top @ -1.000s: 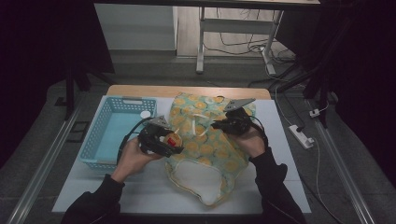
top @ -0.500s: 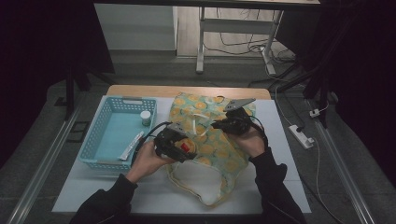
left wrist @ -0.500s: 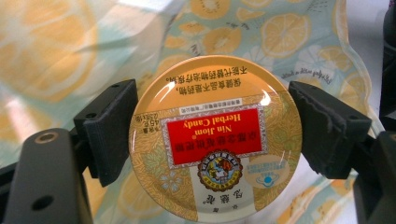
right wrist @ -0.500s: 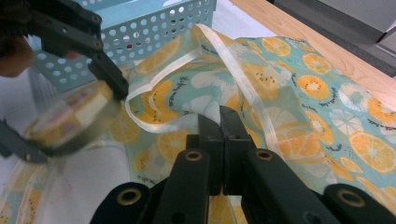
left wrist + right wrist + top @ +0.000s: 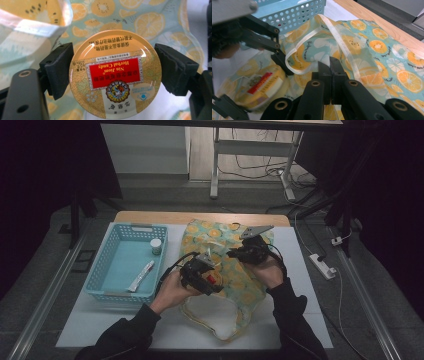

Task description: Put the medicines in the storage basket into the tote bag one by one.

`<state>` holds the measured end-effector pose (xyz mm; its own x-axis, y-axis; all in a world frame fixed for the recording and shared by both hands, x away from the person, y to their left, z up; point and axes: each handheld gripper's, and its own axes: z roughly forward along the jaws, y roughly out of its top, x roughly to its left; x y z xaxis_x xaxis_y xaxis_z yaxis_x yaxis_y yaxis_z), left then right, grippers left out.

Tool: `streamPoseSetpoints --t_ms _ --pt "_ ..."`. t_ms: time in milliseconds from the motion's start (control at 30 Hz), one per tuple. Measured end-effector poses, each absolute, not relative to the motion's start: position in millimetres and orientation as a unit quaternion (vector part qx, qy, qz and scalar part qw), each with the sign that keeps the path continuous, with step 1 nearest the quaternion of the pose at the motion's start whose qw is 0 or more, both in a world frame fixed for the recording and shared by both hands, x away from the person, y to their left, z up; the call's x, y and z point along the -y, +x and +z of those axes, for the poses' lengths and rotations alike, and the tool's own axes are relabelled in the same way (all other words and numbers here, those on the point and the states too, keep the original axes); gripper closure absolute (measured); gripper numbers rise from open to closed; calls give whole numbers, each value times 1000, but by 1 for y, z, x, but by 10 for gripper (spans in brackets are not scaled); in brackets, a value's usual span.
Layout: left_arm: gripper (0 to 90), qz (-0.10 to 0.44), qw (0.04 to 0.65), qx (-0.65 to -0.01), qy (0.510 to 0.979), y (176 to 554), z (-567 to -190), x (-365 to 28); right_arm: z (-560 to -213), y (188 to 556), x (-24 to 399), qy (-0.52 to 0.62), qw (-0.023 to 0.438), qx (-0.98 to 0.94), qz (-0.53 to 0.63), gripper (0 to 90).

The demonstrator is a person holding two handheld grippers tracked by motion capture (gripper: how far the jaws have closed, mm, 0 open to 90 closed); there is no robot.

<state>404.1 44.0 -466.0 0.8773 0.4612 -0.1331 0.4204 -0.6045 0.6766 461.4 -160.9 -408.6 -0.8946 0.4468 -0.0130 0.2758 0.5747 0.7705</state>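
Note:
A round yellow candy tin (image 5: 112, 75) with a red label sits between the black pads (image 5: 60, 70) of my left gripper (image 5: 112, 72), which is shut on its sides. In the high view my left gripper (image 5: 207, 279) hovers over the near left part of the orange-slice print cloth bag (image 5: 240, 287). My right gripper (image 5: 331, 72) is shut on the bag (image 5: 372, 50) near its white-trimmed rim and lifts the cloth. The tin (image 5: 260, 86) hangs just before that raised rim. My right gripper (image 5: 235, 254) sits over the middle of the bag.
A light blue basket (image 5: 107, 265) stands left of the bag, holding a small white bottle (image 5: 156, 246) and a white tube (image 5: 141, 276). The bag's looped handle (image 5: 220, 332) lies toward the table's near edge. A wooden strip (image 5: 150, 217) runs along the far edge.
My left hand has carried the tin rightward from beside the basket to over the bag, slightly lower. My right gripper has kept still on the cloth.

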Motion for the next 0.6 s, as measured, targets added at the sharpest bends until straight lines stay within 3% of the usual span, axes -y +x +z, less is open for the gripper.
streamPoseSetpoints --t_ms 600 --pt "202 57 364 -283 885 441 -490 -25 -408 460 158 206 110 -880 413 896"
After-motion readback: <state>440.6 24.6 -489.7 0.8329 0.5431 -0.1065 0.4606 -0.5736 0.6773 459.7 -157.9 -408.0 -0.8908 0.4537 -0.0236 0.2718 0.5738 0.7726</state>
